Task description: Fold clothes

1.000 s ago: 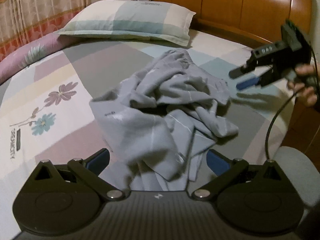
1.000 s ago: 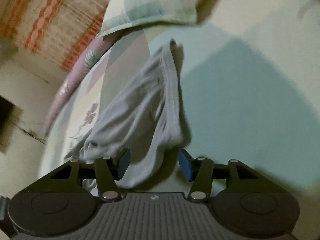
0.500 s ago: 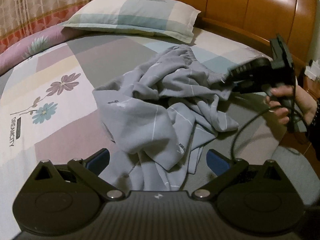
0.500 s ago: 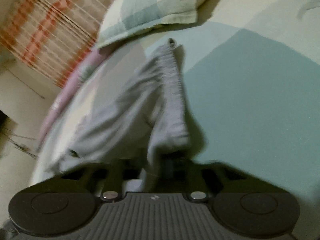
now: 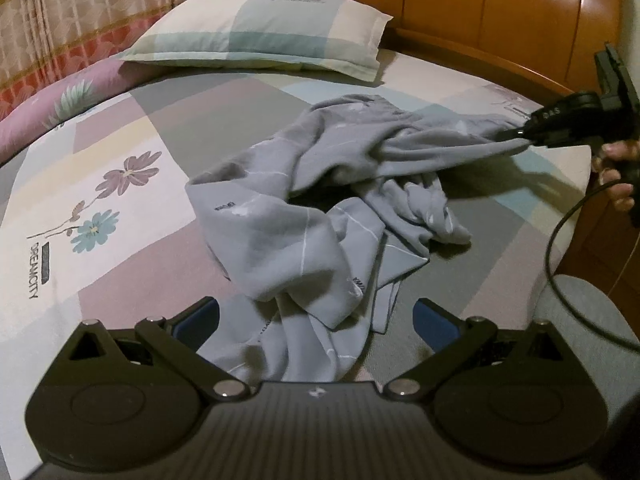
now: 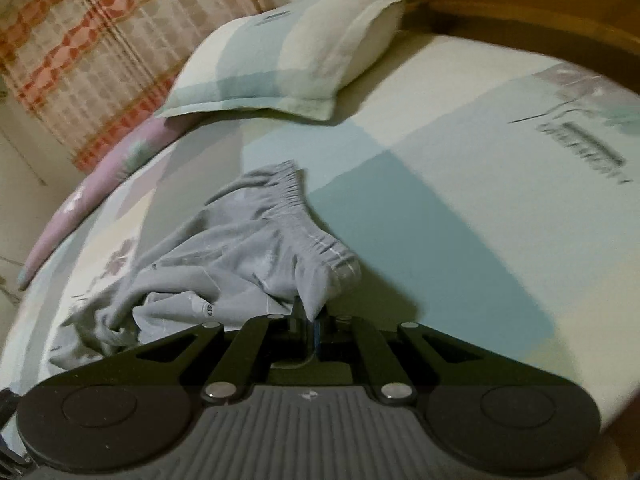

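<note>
- Grey garment (image 5: 320, 216) lay crumpled in a heap on the bed (image 5: 120, 184), toward its right edge and short of the pillow (image 5: 260, 28) at the headboard end; no fold had been made.
- The right gripper (image 6: 310, 320) had its jaws pressed together on the elastic waistband (image 6: 320, 252), pulling that end taut toward the right edge.
- The left gripper (image 5: 316, 316) hung over the near end of the cloth, jaws spread wide, pinching nothing.
- By my judgement the task had barely begun: the garment still needed to be spread flat, then folded.
</note>
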